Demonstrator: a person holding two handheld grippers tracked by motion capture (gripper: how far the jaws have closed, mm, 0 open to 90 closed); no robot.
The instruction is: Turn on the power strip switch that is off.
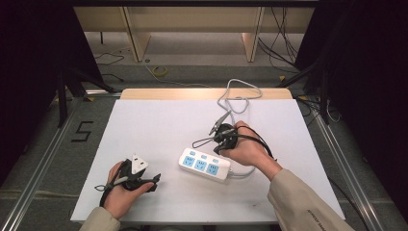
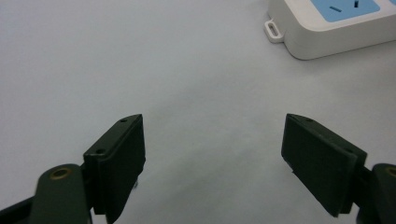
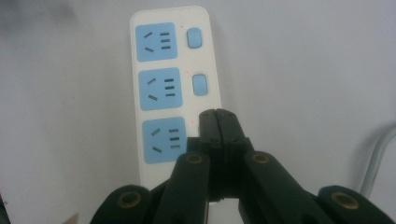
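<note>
A white power strip with three blue sockets lies on the white board, right of the middle. In the right gripper view the power strip runs away from me. My right gripper is shut with nothing between its jaws, and its tips are over the strip beside the nearest socket. I cannot tell whether they touch it. Two blue switches show beyond the tips. In the high view the right gripper sits at the strip's far edge. My left gripper stands open and empty over bare board, left of the strip's end.
The strip's white cable loops off past the board's far edge, and a stretch of the cable lies right of my right gripper. The left gripper rests near the board's front edge. Floor cables and dark stands surround the table.
</note>
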